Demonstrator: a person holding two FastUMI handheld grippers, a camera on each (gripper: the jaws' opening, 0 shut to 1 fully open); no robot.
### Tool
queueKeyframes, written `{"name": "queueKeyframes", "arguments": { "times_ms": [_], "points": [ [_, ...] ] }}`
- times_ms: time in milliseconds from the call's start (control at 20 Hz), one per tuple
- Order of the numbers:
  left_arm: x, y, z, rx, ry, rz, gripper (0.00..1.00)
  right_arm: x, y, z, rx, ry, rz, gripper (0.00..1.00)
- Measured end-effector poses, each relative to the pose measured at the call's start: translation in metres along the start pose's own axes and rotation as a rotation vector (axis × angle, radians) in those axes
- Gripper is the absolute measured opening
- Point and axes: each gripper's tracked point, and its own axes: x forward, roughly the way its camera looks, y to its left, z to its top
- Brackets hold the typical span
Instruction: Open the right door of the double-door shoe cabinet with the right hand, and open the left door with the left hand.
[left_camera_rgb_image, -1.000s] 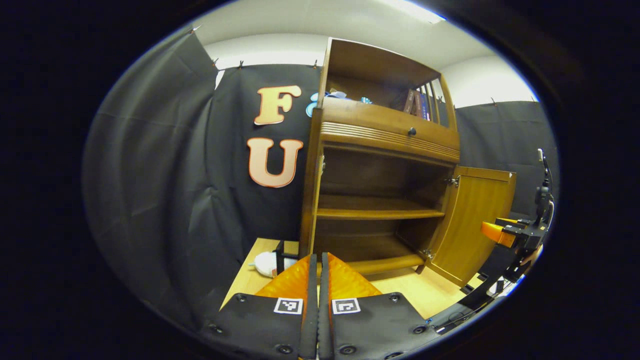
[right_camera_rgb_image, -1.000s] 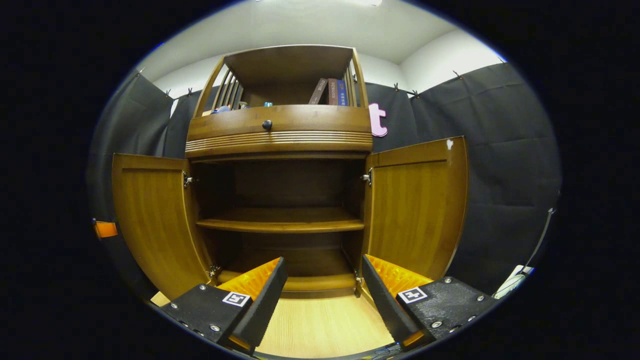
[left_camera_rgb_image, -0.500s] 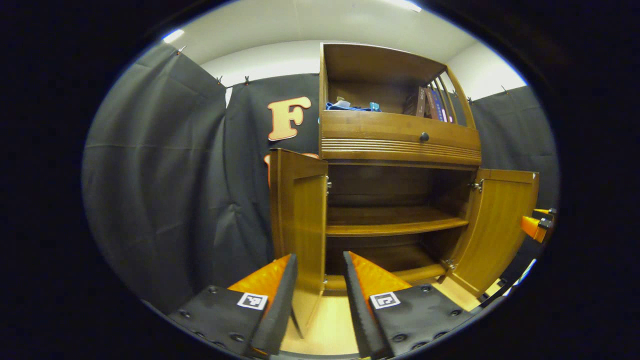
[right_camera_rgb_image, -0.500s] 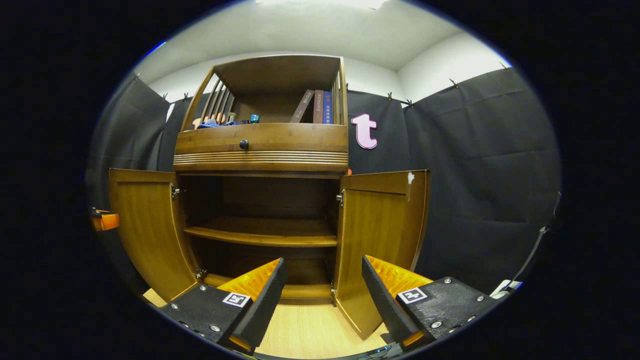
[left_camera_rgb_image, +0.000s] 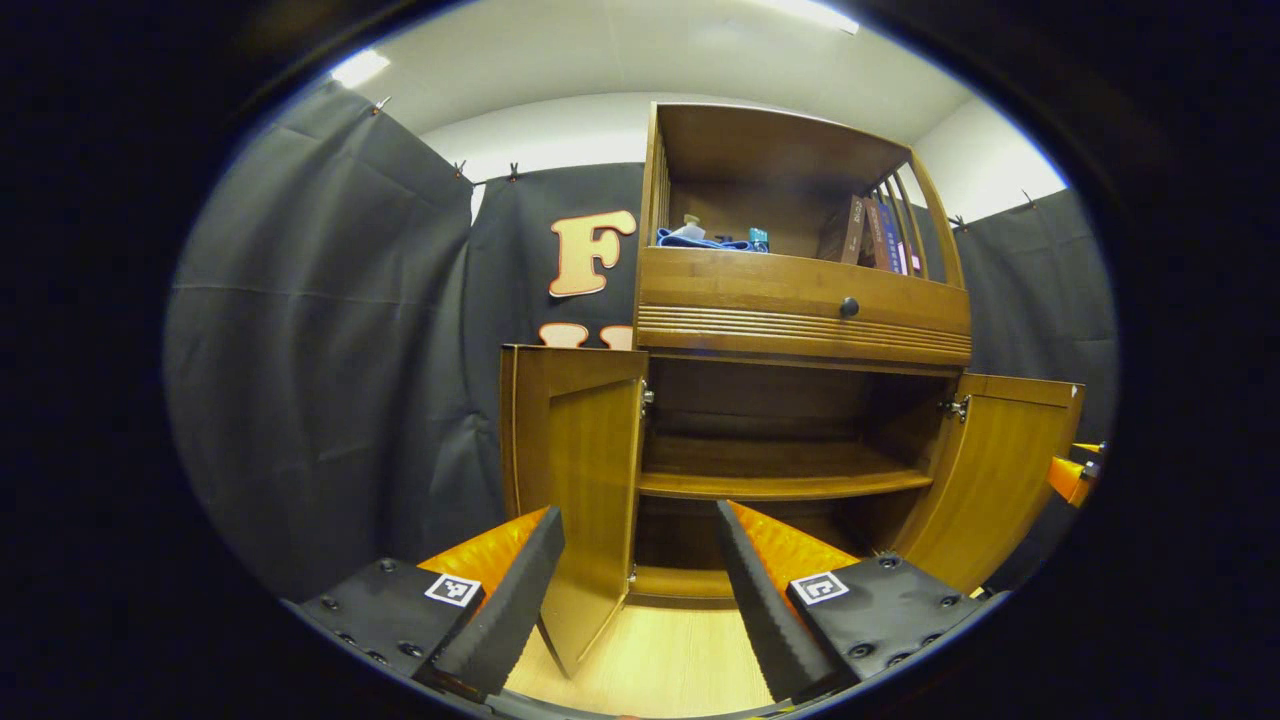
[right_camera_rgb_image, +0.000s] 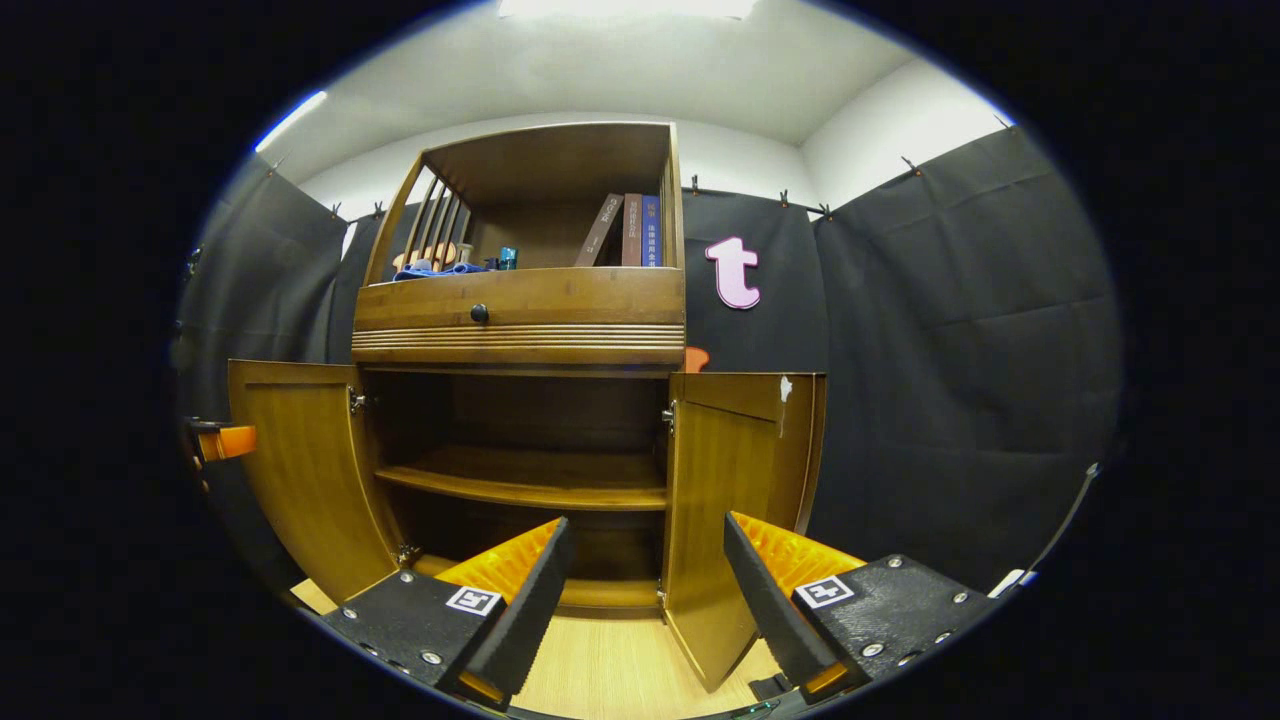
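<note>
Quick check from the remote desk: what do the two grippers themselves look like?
Both the left gripper and the right gripper have two wedge-shaped fingers on black plates studded with screws. Each plate carries a small square black-and-white marker.

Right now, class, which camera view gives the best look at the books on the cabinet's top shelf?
The right gripper view: the books face the camera with their spines open to sight, one leaning against the upright ones. In the left gripper view the books sit partly behind the cabinet's side slats, seen at an angle.
</note>
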Motion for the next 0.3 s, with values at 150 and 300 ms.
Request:
{"name": "queueKeyframes", "arguments": {
  "times_ms": [150, 300],
  "points": [
    [-0.0033, -0.0003, 0.0002, -0.002, -0.003, 0.029, 0.94, -0.0001, -0.0052, 0.0047, -0.016, -0.017, 0.01, 0.91],
    [-0.0086, 0.0005, 0.0014, 0.001, -0.01, 0.047, 0.94, 0.0016, -0.0049, 0.0048, -0.02, -0.025, 0.035, 0.92]
  ]
}}
